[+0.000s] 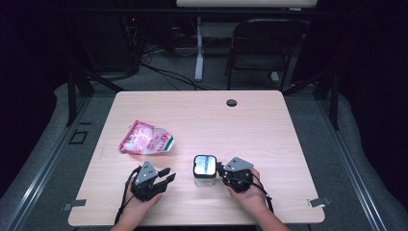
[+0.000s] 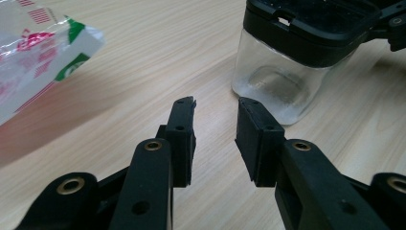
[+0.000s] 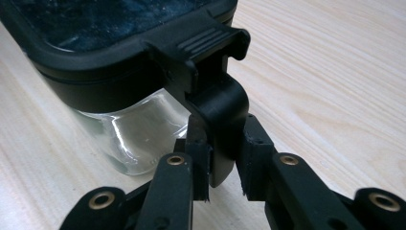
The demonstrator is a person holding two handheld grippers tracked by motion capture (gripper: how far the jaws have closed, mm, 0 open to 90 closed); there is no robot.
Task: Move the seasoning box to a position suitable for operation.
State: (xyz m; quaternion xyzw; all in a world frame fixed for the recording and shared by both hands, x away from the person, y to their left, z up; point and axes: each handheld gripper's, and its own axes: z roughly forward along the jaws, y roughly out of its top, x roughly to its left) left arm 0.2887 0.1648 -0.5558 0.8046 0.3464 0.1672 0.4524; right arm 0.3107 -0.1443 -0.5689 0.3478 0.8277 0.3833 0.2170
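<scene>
High view: one desk (image 1: 269,125), one clear container (image 1: 204,169) near its front edge, lid on; one snack bag (image 1: 146,139) toward the left edge, untouched.

Left gripper view: your left gripper (image 2: 216,111) gapes empty, short of the container (image 2: 282,91).

Right gripper view: your right gripper (image 3: 225,165) clamps the lid latch (image 3: 215,103); opening not yet done.

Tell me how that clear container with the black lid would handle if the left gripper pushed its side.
The clear container looks empty, so probably light and apt to slide on the smooth table. Its black lid sits high and bulky, so a high push might tip it. The right gripper pinches the lid's side latch, which should steady it somewhat.
</scene>
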